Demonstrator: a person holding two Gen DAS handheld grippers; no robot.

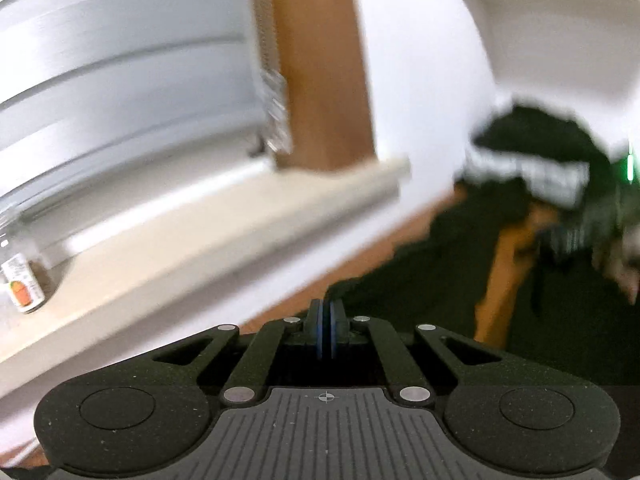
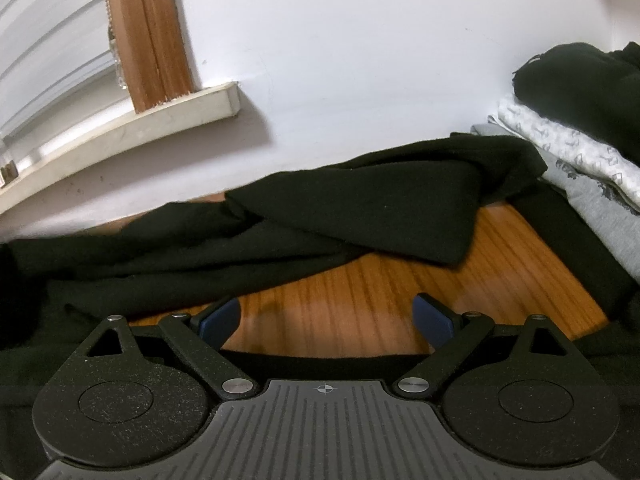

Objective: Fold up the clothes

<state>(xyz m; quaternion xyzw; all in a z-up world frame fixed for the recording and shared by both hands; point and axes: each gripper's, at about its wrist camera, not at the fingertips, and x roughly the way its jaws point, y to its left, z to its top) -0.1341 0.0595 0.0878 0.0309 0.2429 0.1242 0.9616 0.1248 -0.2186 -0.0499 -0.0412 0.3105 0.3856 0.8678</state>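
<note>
A black garment [image 2: 352, 208] lies crumpled on the wooden table [image 2: 400, 300], a folded flap across its middle. My right gripper [image 2: 326, 320] is open and empty, low over bare wood just in front of the cloth. My left gripper [image 1: 327, 320] has its blue pads pressed together; the view is blurred and I see no cloth between them. The black garment [image 1: 440, 272] lies ahead and right of the left gripper.
A stack of folded clothes [image 2: 580, 152], black on white on grey, sits at the right; it also shows blurred in the left wrist view [image 1: 532, 168]. A white wall [image 2: 360, 60], window sill [image 2: 132, 128] and wooden frame [image 2: 152, 40] stand behind. A small jar [image 1: 22, 280] sits on the sill.
</note>
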